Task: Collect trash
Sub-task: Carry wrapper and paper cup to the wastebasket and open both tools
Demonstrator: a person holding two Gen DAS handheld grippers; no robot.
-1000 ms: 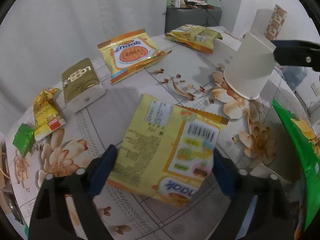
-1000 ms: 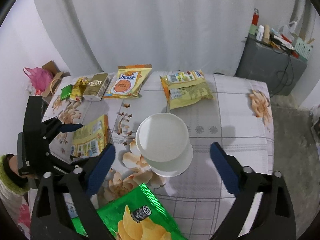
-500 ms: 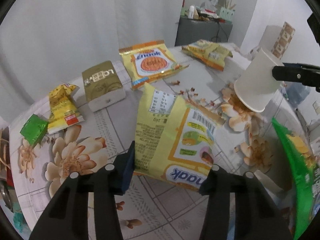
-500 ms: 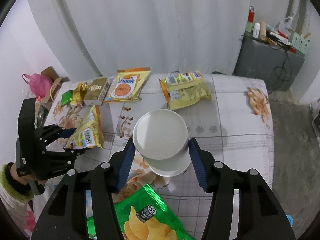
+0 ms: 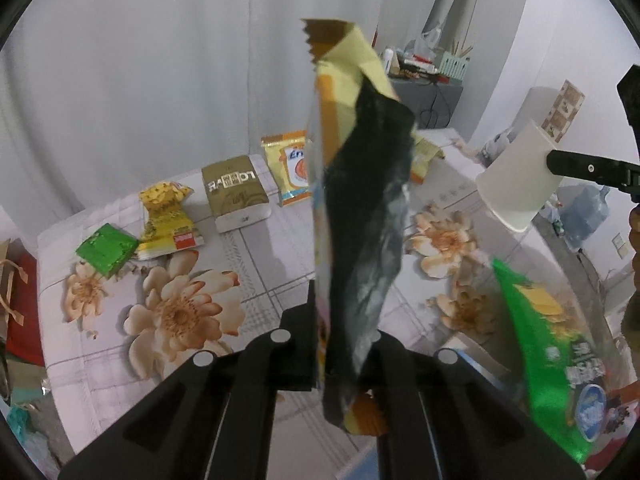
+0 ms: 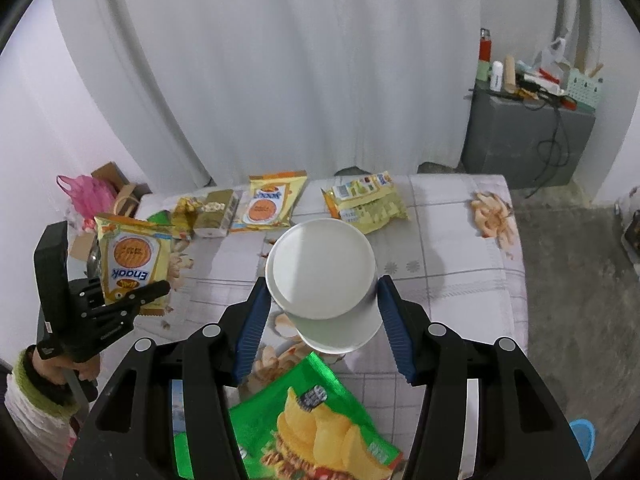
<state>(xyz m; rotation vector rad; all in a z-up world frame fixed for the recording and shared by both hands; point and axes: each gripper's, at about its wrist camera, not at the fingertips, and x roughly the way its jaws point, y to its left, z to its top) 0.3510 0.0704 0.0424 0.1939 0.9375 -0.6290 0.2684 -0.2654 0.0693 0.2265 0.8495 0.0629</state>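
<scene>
My left gripper (image 5: 340,344) is shut on a yellow Enaak snack bag (image 5: 356,216) and holds it upright, lifted off the table; the bag also shows in the right wrist view (image 6: 130,256). My right gripper (image 6: 320,312) is shut on an upturned white paper cup (image 6: 322,280), held above the table; the cup also shows in the left wrist view (image 5: 520,184). A green chip bag (image 6: 312,420) lies just below the right gripper.
On the flowered tablecloth (image 5: 248,252) lie a second Enaak bag (image 6: 270,208), a crumpled yellow bag (image 6: 364,202), a gold box (image 5: 236,192), a small yellow wrapper (image 5: 166,216) and a green wrapper (image 5: 106,248). A grey cabinet (image 6: 528,140) stands behind the table.
My left gripper closed on the Enaak bag and lifted it upright off the table. My right gripper closed on the white cup and raised it.
</scene>
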